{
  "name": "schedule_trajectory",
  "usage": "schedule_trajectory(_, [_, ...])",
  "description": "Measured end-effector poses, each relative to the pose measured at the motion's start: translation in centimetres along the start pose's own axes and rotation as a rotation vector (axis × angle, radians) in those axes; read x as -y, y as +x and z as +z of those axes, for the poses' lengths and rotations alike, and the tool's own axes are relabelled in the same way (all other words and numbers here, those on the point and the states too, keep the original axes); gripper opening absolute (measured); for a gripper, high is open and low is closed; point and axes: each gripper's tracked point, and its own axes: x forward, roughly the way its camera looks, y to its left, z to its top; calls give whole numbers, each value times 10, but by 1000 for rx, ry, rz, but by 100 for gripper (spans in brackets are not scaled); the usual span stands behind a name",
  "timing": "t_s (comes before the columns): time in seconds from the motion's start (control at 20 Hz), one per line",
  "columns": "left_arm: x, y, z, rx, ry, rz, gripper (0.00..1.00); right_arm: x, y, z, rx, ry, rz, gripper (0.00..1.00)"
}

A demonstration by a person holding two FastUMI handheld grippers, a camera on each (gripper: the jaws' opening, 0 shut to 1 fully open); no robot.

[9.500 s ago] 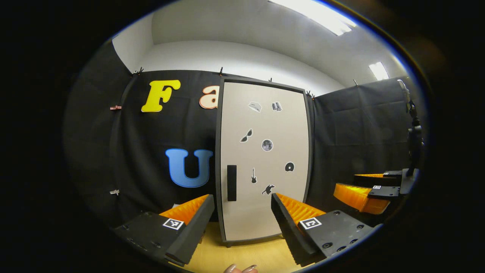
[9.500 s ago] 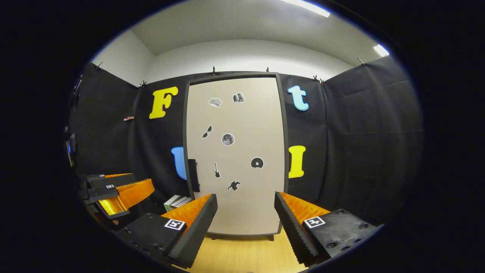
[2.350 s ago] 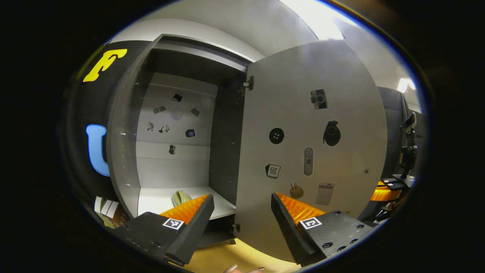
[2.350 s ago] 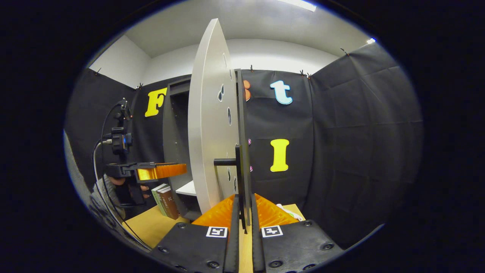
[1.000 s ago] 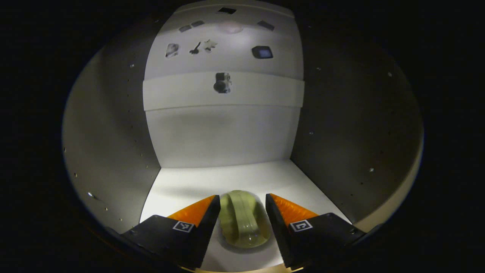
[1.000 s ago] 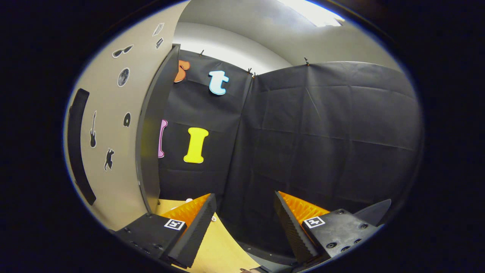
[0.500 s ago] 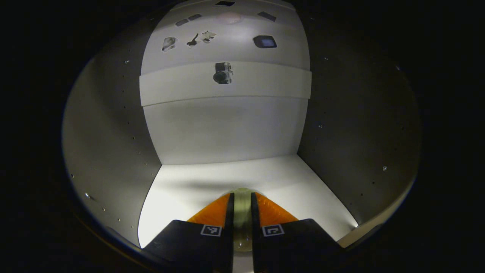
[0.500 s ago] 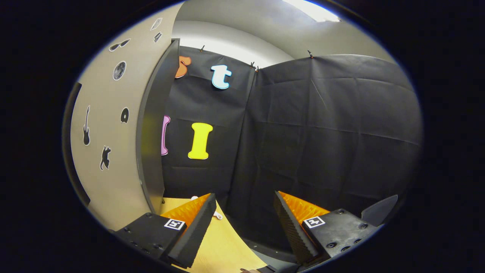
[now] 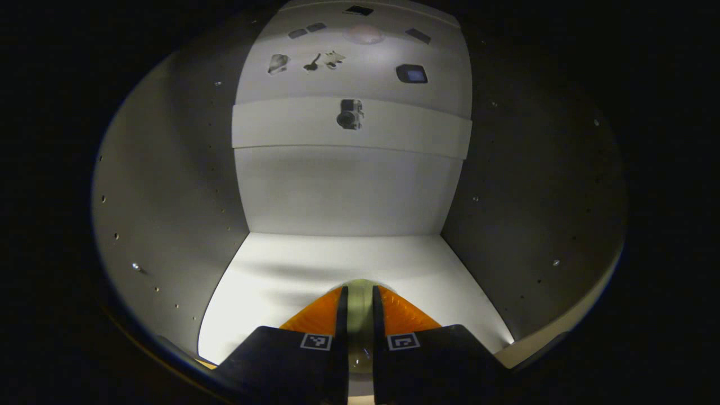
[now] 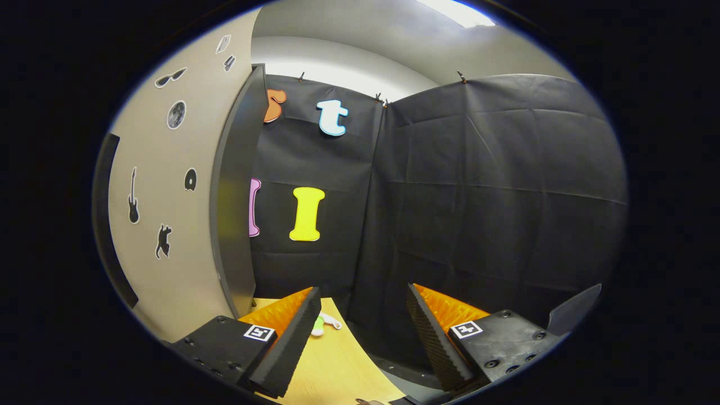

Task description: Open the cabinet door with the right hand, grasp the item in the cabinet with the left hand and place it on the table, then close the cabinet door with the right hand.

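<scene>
Item [image 9: 359, 315] sits pinched between the left gripper [image 9: 358, 298] fingers, a pale green, glossy, rounded thing of which a narrow strip shows in the slit between them, near the front edge of the cabinet [image 9: 169, 214] shelf. The fingers press on it from both sides; their inner faces are ribbed. The shelf is smooth and white, the side walls grey with rows of small holes, the back panel pale with small stickers. In the right gripper view, the right gripper [image 10: 363, 306] fingers stand spread wide with nothing between them, above the wooden table [image 10: 337, 365]. The door [image 10: 169, 185], flat and beige with stickers, stands open at left. A small white-and-green object [image 10: 323, 323] lies on the table near its far edge.
</scene>
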Motion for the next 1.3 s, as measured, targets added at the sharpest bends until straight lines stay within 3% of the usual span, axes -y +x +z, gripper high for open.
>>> schedule_trajectory(0.3, [-8,-96,11,102,17,-12,21,-26,-15,6,26,-4,92,97])
schedule_trajectory(0.5, [-23,-178,-19,139,17,-9,21,-45,-37,17,61,28,139,97])
schedule_trajectory(0.9, [-14,-293,-156,81,-12,-63,21,-65,-104,31,101,60,175,98])
schedule_trajectory(1.15, [11,-301,-255,9,-29,-88,21,-77,-140,40,126,115,219,97])
schedule_trajectory(1.3, [23,-293,-317,-24,-49,-100,21,-79,-150,49,197,156,265,97])
